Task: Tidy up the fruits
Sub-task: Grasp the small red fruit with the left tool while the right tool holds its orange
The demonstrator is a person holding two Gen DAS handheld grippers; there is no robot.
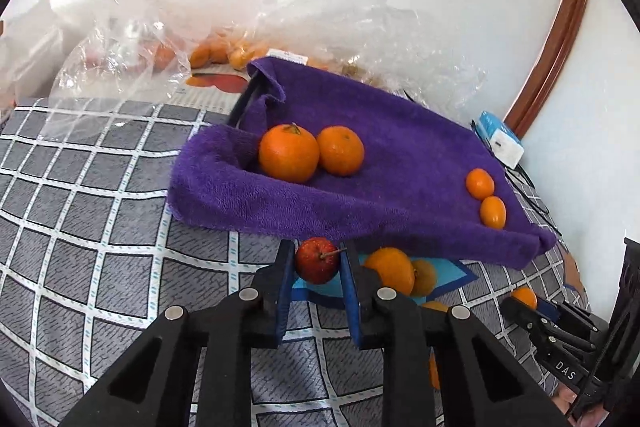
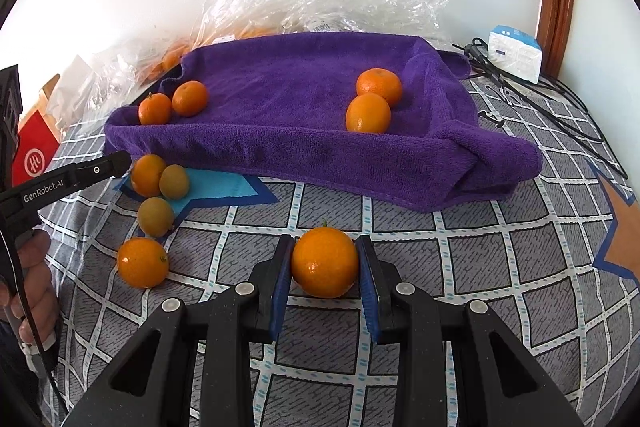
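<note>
Small red fruit (image 1: 317, 260): light, firm, smooth-skinned, stem sideways, pinched across its middle by left gripper (image 1: 317, 269) before the purple towel (image 1: 360, 131); right gripper (image 2: 325, 267) clamps an orange (image 2: 325, 262).

Black plastic grippers, blue fingers (image 2: 280, 287), silver screws (side lettering "GenRobot.AI"); black cable, possibly white wrist cuff.
</note>
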